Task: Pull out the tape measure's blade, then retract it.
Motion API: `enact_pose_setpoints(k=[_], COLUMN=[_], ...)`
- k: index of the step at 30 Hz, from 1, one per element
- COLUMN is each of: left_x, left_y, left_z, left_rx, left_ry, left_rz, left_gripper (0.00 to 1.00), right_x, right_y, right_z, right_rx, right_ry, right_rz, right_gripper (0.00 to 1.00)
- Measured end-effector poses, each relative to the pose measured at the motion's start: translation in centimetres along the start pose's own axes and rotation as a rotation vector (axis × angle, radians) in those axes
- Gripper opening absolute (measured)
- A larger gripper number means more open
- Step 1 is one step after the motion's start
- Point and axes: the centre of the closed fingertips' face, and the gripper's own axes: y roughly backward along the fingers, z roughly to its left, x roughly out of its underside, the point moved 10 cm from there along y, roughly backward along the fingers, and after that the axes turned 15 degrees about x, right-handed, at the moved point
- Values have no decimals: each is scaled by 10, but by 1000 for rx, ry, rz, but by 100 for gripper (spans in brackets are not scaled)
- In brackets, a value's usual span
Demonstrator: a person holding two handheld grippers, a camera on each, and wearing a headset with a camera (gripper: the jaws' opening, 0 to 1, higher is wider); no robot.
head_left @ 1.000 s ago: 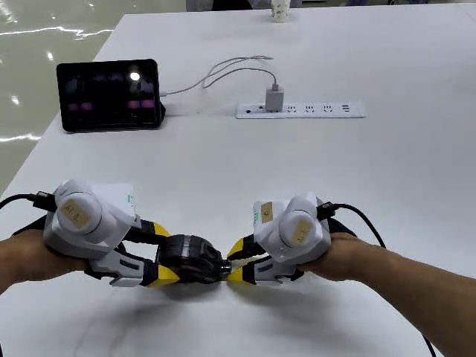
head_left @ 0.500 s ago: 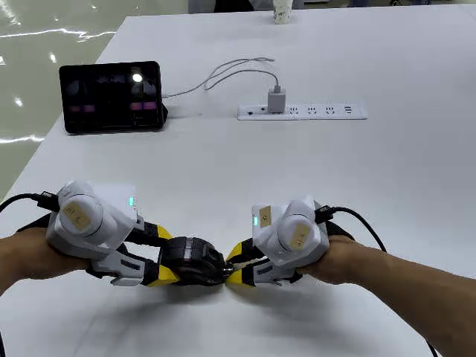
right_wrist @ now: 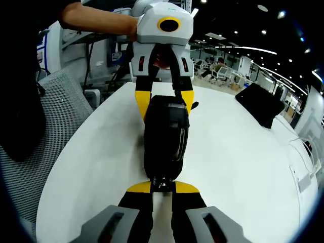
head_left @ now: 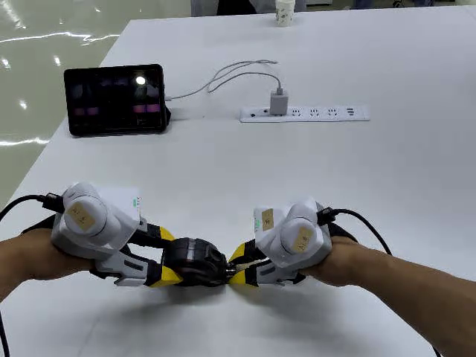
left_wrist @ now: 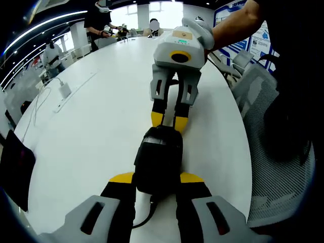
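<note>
A black tape measure [head_left: 193,262] lies on the white table [head_left: 312,178] near its front edge, between the two grippers. My left gripper [head_left: 172,262] is shut on the case, its yellow-tipped fingers [left_wrist: 121,178] pressing both sides of the tape measure [left_wrist: 158,159]. My right gripper [head_left: 236,264] faces it from the right, shut on the blade's end hook at the mouth of the case. In the right gripper view the tape measure [right_wrist: 166,135] sits right against the right gripper [right_wrist: 162,186], so almost no blade is out.
A dark tablet [head_left: 115,99] stands at the back left. A white power strip [head_left: 305,113] with a charger and cable lies mid-table. A paper cup [head_left: 284,11] sits at the far edge. Cables trail from both grippers.
The head camera has shifted slightly. The right gripper has edged a little closer to the case; the blade stays short. Both grips are unchanged.
</note>
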Motion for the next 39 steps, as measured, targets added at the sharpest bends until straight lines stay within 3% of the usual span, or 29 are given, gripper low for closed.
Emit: enact_pose_setpoints(k=[18, 39], left_x=[2, 1], left_y=[0, 0], left_z=[3, 2], left_rx=[8, 9], left_ry=[2, 10], left_rz=[4, 2], left_gripper=[24, 24], right_x=[2, 14], right_y=[4, 21], right_z=[-1, -4], right_rx=[3, 0], right_ry=[12, 16], right_rz=[5, 21], right_gripper=[9, 9])
